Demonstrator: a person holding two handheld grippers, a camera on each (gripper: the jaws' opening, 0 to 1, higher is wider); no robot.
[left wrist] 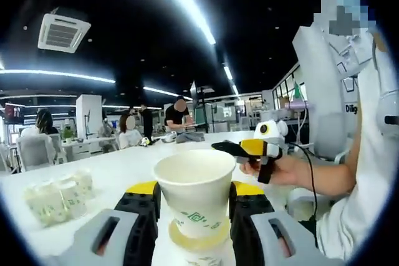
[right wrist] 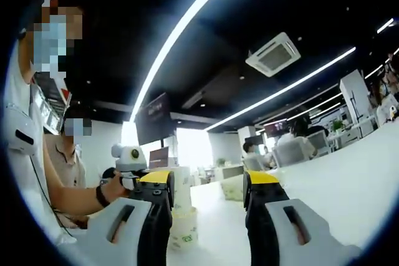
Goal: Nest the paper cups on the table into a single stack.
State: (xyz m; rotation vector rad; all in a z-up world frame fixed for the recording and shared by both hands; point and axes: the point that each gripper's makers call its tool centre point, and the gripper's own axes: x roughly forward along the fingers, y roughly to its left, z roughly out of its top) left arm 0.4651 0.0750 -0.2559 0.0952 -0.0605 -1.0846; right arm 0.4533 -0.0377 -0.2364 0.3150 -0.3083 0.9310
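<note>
Left gripper view: packets (left wrist: pixel 59 196) beside gripper-held paper cup (left wrist: pixel 194 191).

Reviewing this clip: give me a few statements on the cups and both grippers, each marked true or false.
1. The left gripper has a paper cup between its jaws. True.
2. That cup lies on its side. False: it stands upright, mouth up.
3. The right gripper is shut on a cup. False: its jaws stand apart with nothing between them.
4. A stack of cups shows behind the right gripper's left jaw in the right gripper view. True.
5. The table is black. False: it is white.
</note>
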